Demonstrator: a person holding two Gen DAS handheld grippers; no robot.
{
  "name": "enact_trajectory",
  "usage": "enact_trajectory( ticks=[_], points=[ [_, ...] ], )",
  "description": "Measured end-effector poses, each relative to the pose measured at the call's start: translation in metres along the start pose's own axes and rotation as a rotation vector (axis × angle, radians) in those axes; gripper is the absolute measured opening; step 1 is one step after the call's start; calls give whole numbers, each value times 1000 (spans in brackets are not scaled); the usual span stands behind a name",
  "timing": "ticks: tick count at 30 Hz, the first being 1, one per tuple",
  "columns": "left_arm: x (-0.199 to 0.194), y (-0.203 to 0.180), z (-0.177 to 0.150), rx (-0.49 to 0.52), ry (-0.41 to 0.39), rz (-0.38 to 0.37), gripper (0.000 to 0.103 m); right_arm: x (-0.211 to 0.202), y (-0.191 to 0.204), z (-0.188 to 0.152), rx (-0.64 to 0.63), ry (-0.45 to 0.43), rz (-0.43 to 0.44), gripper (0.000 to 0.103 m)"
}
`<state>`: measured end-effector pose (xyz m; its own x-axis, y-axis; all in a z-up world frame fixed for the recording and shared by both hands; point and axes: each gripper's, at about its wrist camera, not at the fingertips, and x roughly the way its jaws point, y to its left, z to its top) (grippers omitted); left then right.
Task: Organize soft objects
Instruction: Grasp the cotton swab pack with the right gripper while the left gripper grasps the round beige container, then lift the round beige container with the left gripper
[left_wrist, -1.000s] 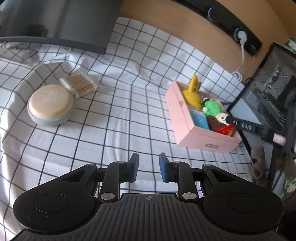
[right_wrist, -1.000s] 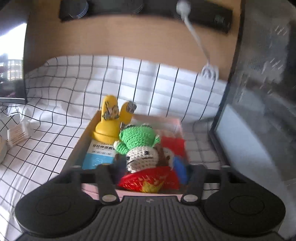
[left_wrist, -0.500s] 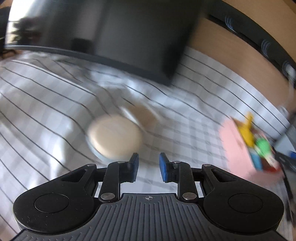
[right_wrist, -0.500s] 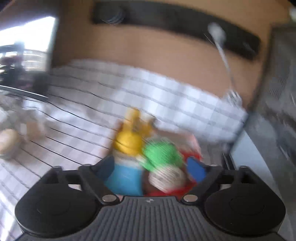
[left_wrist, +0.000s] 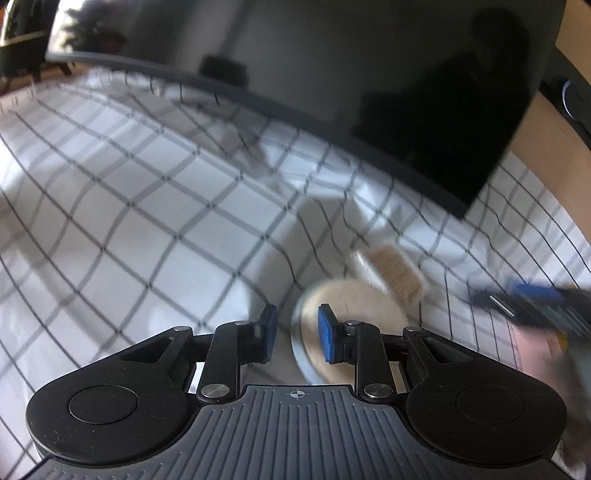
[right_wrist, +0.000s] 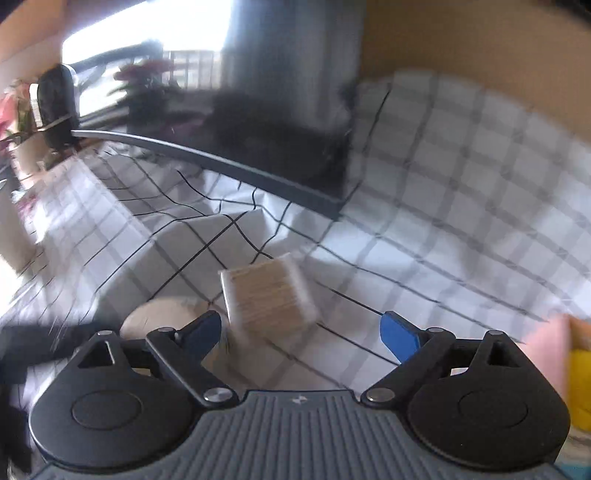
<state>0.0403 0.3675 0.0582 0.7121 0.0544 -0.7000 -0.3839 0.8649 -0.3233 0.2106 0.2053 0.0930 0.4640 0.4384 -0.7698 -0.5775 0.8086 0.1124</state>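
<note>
Blue pads: on the left gripper, set a narrow gap apart, nothing between them, lower centre of the left wrist view.
Right gripper: spread wide, unloaded, lower centre of the right wrist view.
Round cushion: cream top, pale bluish rim, lying just past the right pad of the left gripper, partly hidden behind it; in the right wrist view only a cream edge shows at lower left, beside the left finger.
Cotton swab pack: tan sticks in a clear wrap, centre of the right wrist view, just beyond and between the spread fingers, nearer the left one; blurred, touching or just beside the cushion, cannot tell which.
Checked cloth: white with dark grid, rumpled, covering the worktop under both things.
Dark monitor: across the upper part of both views.
Pink box: lower right edge of the right wrist view, something yellow inside.
Handling, cushion: likely light and squashy; best pinched across the rim, with the gap widened first.
Handling, swab pack: likely light, with a slick crinkly wrap; best gripped across the short sides, gently, to avoid bending the sticks.
</note>
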Motion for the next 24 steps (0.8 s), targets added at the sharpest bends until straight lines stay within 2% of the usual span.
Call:
enact_trajectory(
  ticks=[6, 9, 11, 12, 15, 17, 19, 22, 24],
  points=[
    [-3, -3, -5, 41, 12, -37, 27, 75, 2, 28, 77, 85, -37, 93],
    [0, -2, -3, 35, 13, -51, 27, 80, -2, 25, 125, 98, 25, 92],
    [1, 0, -3, 17, 9, -70, 27, 74, -3, 18, 124, 118, 100, 84],
    [2, 2, -3, 8, 9, -82, 27, 70, -4, 13, 110, 125, 122, 82],
    [1, 6, -8, -1, 10, -134, 33, 47, -6, -7, 81, 136, 124, 79],
    [-2, 6, -15, 12, 12, -166, 39, 26, -7, -24, 62, 145, 123, 74],
    [-6, 6, -24, 19, 17, -208, 41, 5, -7, -44, 41, 156, 131, 72],
    [-15, 2, -39, 42, 70, -296, 41, -25, -14, -74, 35, 170, 136, 71],
    [-22, -7, -50, 90, 109, -327, 41, -47, -19, -96, 23, 163, 118, 71]
  ],
)
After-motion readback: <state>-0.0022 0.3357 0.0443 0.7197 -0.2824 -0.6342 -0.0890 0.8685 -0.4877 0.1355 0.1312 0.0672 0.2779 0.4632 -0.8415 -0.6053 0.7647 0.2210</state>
